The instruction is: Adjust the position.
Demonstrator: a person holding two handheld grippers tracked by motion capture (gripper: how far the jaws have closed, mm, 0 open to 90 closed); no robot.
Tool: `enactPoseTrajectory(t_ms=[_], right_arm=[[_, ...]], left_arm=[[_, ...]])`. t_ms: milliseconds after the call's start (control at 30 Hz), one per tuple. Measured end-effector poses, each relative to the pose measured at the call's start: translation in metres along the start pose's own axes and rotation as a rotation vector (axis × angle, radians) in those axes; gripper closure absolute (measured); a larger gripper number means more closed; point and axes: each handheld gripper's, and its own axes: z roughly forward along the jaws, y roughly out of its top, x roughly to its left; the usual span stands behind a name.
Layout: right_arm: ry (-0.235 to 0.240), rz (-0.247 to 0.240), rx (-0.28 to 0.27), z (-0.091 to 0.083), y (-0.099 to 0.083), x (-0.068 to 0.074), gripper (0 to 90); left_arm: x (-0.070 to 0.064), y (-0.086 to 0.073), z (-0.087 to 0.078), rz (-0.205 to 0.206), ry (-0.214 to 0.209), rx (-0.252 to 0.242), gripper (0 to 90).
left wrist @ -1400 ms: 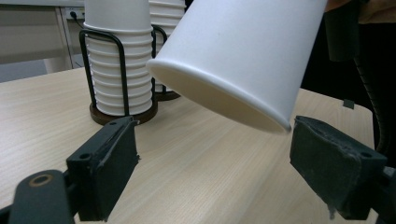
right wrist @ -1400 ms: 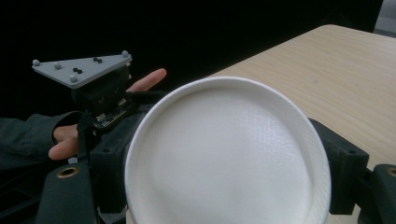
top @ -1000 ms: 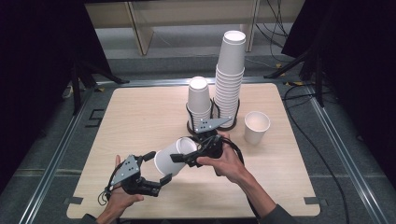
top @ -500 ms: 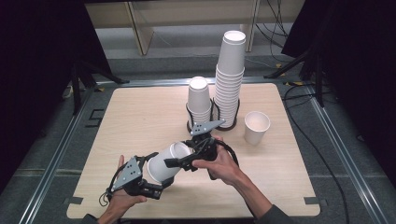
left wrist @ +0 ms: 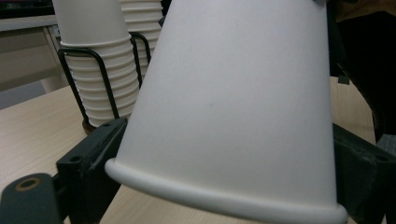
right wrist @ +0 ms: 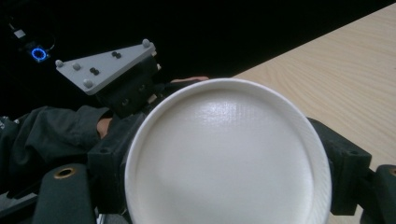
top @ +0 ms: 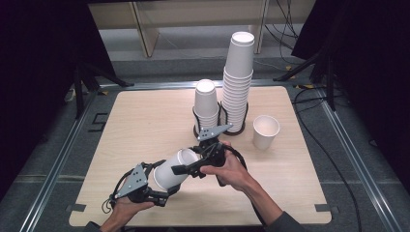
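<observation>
A white paper cup (top: 171, 171) lies tilted in the air over the table's front, held between both grippers. My right gripper (top: 186, 162) grips its narrow base end; in the right gripper view the cup's base (right wrist: 224, 158) faces the camera with a black jaw pressed on each side. My left gripper (top: 162, 184) comes in from the lower left and closes on the rim end. In the left gripper view the cup wall (left wrist: 233, 93) sits between both jaws, rim nearest the camera. The left gripper's grey plate (right wrist: 107, 65) shows behind the cup.
Two stacks of white cups stand in black wire holders at the table's middle back, a short stack (top: 205, 104) and a tall stack (top: 239, 72). A single upright cup (top: 266, 131) stands to their right. The wooden table (top: 145, 121) has bare room at left.
The right gripper has carried the cup down and to the left. The left gripper has come up to meet it, and the cup's rim end now sits between its jaws.
</observation>
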Motion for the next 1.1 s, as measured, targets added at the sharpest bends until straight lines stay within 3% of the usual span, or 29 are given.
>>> enactPoseTrajectory(t_ms=[133, 200, 233, 300, 367, 400, 467, 533, 633, 667, 700, 767, 800, 867, 933, 967, 1067, 1100], right_arm=[[-0.009, -0.004, 0.025, -0.002, -0.001, -0.001, 20.5], [-0.055, -0.077, 0.064, -0.002, 0.0, -0.001, 17.7], [-0.07, -0.095, 0.083, -0.003, 0.0, 0.0, 17.2], [-0.098, -0.124, 0.127, -0.006, 0.001, 0.002, 16.9], [-0.114, -0.143, 0.157, -0.007, 0.002, 0.005, 16.2], [-0.13, -0.149, 0.185, -0.008, 0.001, 0.006, 16.0], [-0.17, -0.21, 0.217, -0.009, 0.003, 0.008, 15.7], [-0.179, -0.248, 0.248, -0.01, 0.005, 0.011, 16.0], [-0.179, -0.277, 0.302, -0.011, 0.004, 0.014, 16.0], [-0.182, -0.244, 0.321, -0.011, 0.003, 0.017, 16.1], [-0.184, -0.298, 0.34, -0.009, 0.003, 0.016, 16.1], [-0.184, -0.321, 0.376, -0.005, 0.001, 0.018, 16.5], [-0.187, -0.282, 0.404, -0.003, -0.001, 0.021, 16.8], [-0.197, -0.303, 0.423, 0.0, -0.003, 0.023, 17.7], [-0.203, -0.356, 0.439, 0.003, -0.003, 0.021, 17.6], [-0.21, -0.329, 0.453, 0.004, -0.004, 0.023, 17.7], [-0.221, -0.366, 0.483, 0.007, -0.006, 0.024, 18.3], [-0.227, -0.35, 0.493, 0.008, -0.007, 0.025, 18.4]], left_arm=[[0.0, 0.0, 0.001, -0.002, -0.012, 0.005, 12.3], [0.001, -0.001, 0.0, 0.004, -0.012, 0.042, 13.0], [0.0, -0.002, 0.002, -0.005, -0.017, 0.028, 13.3], [0.001, -0.002, 0.001, 0.002, -0.016, 0.062, 13.8], [0.001, -0.003, 0.003, 0.006, -0.025, 0.057, 14.2], [0.001, -0.003, 0.002, 0.013, -0.022, 0.081, 14.3], [0.001, -0.003, 0.003, 0.034, -0.029, 0.107, 14.3], [-0.001, -0.004, 0.004, 0.047, -0.041, 0.133, 14.3], [-0.003, -0.004, 0.005, 0.07, -0.054, 0.169, 14.3], [-0.004, -0.004, 0.005, 0.075, -0.065, 0.186, 14.3], [-0.005, -0.005, 0.006, 0.079, -0.068, 0.185, 14.3], [-0.005, -0.004, 0.006, 0.099, -0.074, 0.211, 14.3], [-0.006, -0.004, 0.006, 0.097, -0.082, 0.221, 14.3], [-0.006, -0.004, 0.006, 0.108, -0.08, 0.242, 14.3], [-0.005, -0.004, 0.006, 0.114, -0.087, 0.264, 14.3], [-0.006, -0.005, 0.007, 0.113, -0.088, 0.262, 14.3], [-0.007, -0.005, 0.007, 0.117, -0.09, 0.273, 14.3], [-0.006, -0.004, 0.007, 0.125, -0.091, 0.285, 14.3]])
